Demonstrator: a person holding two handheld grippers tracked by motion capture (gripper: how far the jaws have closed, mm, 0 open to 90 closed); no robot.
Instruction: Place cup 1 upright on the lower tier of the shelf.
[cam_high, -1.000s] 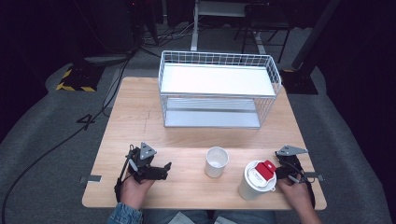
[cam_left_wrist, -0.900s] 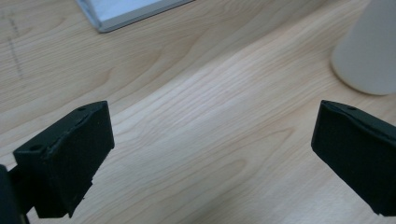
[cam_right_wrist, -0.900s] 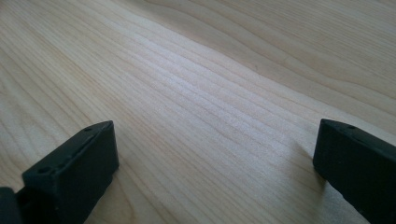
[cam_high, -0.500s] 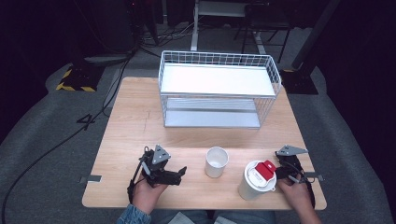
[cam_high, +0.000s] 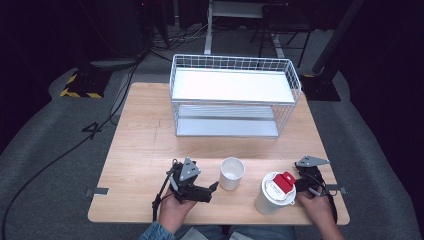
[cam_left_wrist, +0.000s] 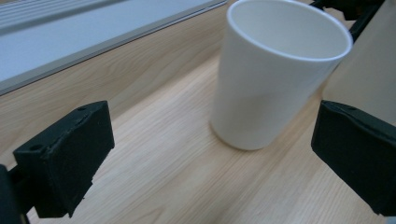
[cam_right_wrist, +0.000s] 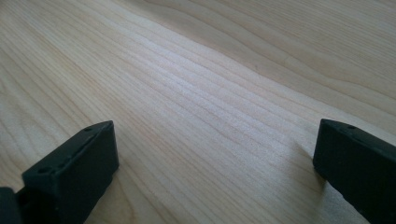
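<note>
Pale wooden table (cam_high: 140, 145) carries a white cup (cam_high: 232, 173) near its front edge, upright and ungrasped. Left gripper (cam_high: 212, 187), jaws spread wide, should centre on the cup before closing. Right gripper (cam_right_wrist: 215, 172) rests released.

No legible text, number or brand appears on any surface. The red flip cap (cam_high: 285, 181) of the tall white lidded container (cam_high: 271, 194) carries faint markings too small to read. The short white open cup (cam_left_wrist: 275, 70) has a plain, unprinted wall.
</note>
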